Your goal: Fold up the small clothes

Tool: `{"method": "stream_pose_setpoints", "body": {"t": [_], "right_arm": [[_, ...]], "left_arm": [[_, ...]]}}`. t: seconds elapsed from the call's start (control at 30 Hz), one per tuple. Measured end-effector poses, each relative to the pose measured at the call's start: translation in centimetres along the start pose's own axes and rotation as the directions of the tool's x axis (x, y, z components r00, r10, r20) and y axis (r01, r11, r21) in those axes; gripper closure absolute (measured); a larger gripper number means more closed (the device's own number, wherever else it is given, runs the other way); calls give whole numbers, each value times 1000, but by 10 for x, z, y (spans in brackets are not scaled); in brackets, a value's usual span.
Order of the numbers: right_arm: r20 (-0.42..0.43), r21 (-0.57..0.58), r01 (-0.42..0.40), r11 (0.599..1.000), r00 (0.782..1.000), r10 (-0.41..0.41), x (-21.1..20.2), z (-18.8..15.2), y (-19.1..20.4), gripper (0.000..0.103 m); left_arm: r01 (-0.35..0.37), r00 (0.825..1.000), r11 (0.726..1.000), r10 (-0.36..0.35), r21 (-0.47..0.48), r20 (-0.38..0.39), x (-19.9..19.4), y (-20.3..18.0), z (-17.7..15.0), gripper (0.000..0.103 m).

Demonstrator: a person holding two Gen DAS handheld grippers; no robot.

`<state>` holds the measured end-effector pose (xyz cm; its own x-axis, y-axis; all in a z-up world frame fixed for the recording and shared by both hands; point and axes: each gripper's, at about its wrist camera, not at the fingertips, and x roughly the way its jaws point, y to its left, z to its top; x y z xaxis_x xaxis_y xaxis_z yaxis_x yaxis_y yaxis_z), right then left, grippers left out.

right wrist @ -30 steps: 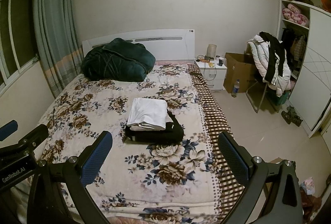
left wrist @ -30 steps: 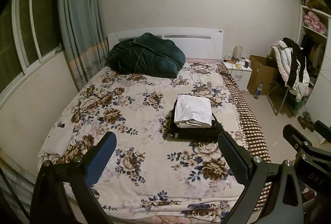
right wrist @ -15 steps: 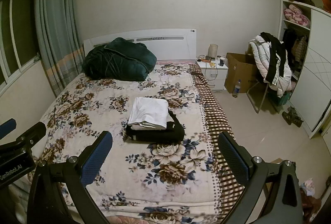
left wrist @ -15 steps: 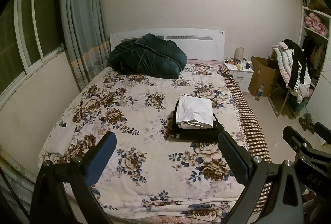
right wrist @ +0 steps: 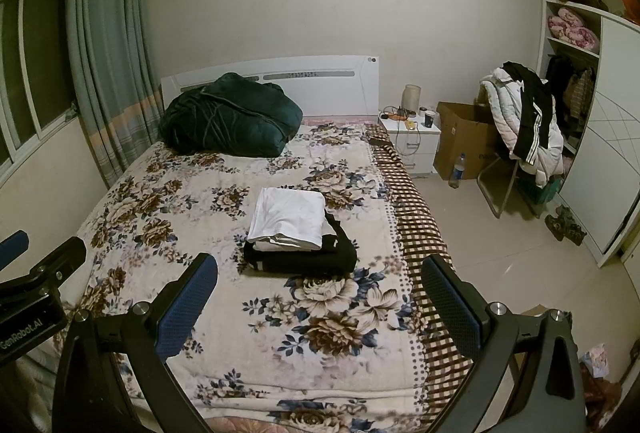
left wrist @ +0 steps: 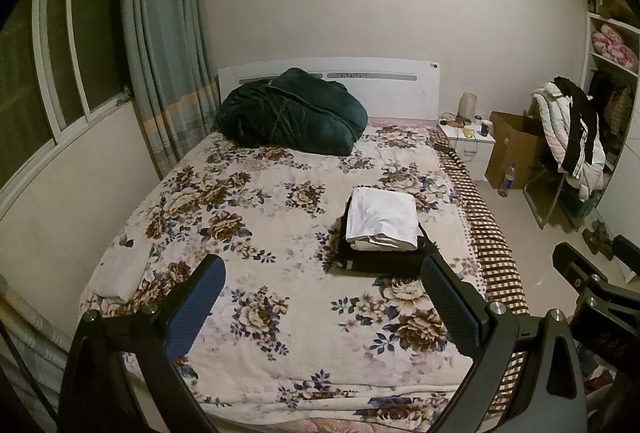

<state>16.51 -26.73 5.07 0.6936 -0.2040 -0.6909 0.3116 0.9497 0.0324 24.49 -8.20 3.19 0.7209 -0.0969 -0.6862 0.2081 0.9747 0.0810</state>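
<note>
White cotton, folded into a neat rectangle, is lying on top of a folded black garment (left wrist: 384,257); this white garment (left wrist: 382,219) and its dark base are sitting together on the floral bedspread (left wrist: 248,217), toward the 3 o'clock side of the bed and at about 12 o'clock from my right gripper (right wrist: 320,297). I am holding both tools back above the foot of the bed, touching no cloth. My left gripper (left wrist: 322,299) is keeping its two blue-padded fingers (left wrist: 196,307) spread wide with nothing between them, and my right gripper is doing the same, its fingers (right wrist: 186,307) parted and empty. From the left wrist view the other tool is showing at 4 o'clock; from the right wrist view its partner is showing at 9 o'clock.

Compared with half a second ago, I am tilting both tools slightly: the stack and the dark green quilt (left wrist: 292,117) at the headboard (left wrist: 384,85) are sitting a little lower in each view, while the clothes themselves are lying unchanged. A nightstand (right wrist: 412,137), a cardboard box (right wrist: 464,141) and a chair heaped with jackets (right wrist: 524,121) are standing at 2 o'clock beside the bed.
</note>
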Motion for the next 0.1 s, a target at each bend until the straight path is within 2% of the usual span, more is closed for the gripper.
{"method": "stream_pose_setpoints", "body": {"t": [0.1], "right_arm": [[1, 0, -3, 1000, 1000, 3, 0, 0, -1, 0]], "left_arm": [[-8, 1000, 1000, 8, -9, 12, -3, 0, 1, 3]]}}
